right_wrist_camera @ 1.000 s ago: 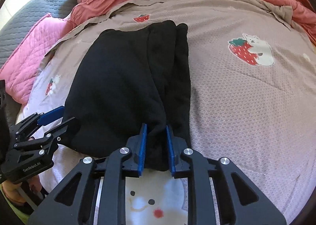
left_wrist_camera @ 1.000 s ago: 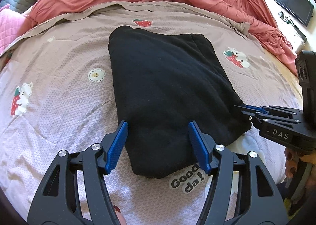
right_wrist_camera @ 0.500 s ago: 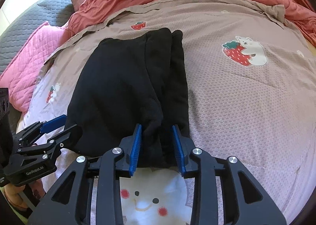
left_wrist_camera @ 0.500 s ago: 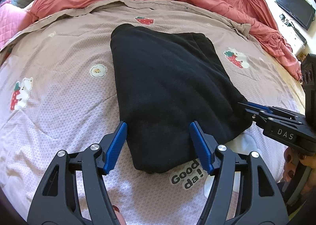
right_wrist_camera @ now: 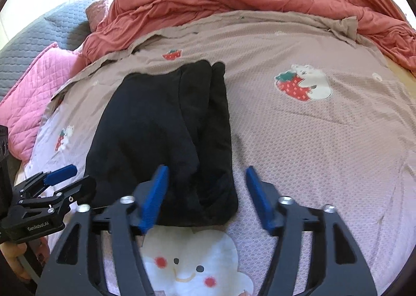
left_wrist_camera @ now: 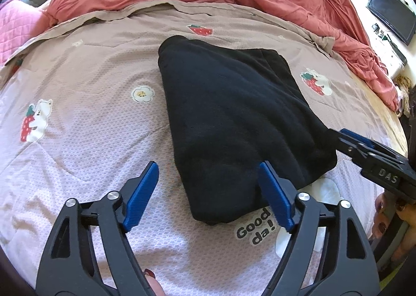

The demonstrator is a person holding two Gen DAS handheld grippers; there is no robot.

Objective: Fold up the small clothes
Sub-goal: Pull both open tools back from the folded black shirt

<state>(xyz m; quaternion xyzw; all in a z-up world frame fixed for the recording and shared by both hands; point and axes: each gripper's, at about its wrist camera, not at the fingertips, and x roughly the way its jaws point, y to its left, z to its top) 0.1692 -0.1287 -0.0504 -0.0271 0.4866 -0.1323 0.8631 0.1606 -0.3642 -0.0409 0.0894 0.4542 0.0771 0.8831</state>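
Both grippers letting go at the garment's near edge.

My left gripper point(left_wrist_camera: 208, 193) and right gripper point(right_wrist_camera: 205, 194) were opening, gripping nothing; the black garment point(left_wrist_camera: 234, 114) lay folded on the sheet point(left_wrist_camera: 91, 114), soft, light, best pinched at near corners.

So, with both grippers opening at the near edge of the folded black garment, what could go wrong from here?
The left gripper and right gripper are opening, near corners between their pads. A pad could snag the black garment when pulling back. The stacked layers at its right edge may slide apart on the soft bedsheet.
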